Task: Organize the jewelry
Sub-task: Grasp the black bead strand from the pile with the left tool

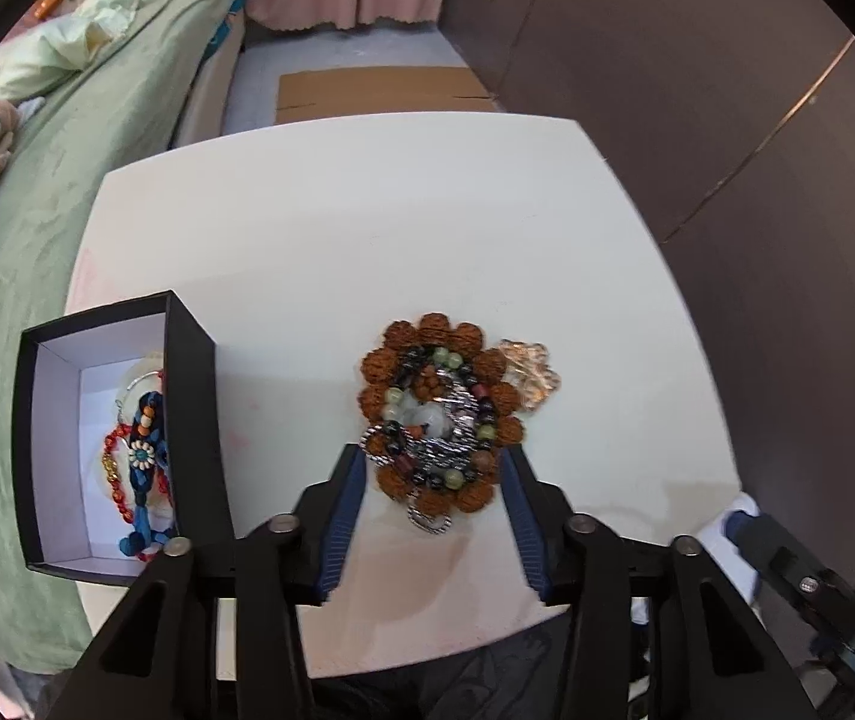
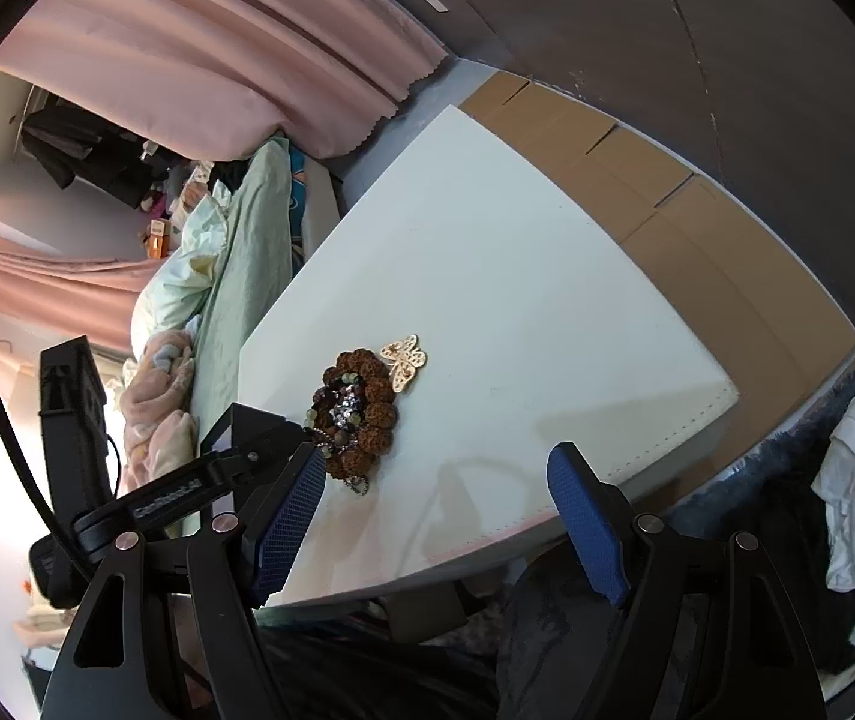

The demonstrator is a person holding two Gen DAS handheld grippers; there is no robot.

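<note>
While the left gripper (image 1: 433, 468) stands wide and empty, its blue pads flank the near end of the bead pile (image 1: 442, 414) at table (image 1: 319, 228) centre, seemingly lined up to lift it; black box (image 1: 121, 438) at 9 o'clock holds braided pieces; butterfly ornament (image 1: 529, 372) lies at the pile's 2 o'clock. Right view: right gripper (image 2: 436, 480), wide, empty, hangs over the near edge; pile (image 2: 358, 408) at its 11 o'clock.

A bedroom in a home; a bed (image 1: 37, 228) with a pale green cover and rumpled pillows (image 2: 187, 276) runs along one side of a white table (image 1: 367, 228); pink curtains (image 2: 217, 48) hang to the floor; dark clothes (image 2: 91, 150) hang in an alcove; flattened cardboard (image 2: 637, 180) lies on the floor beside dark wall panels (image 1: 697, 90).
</note>
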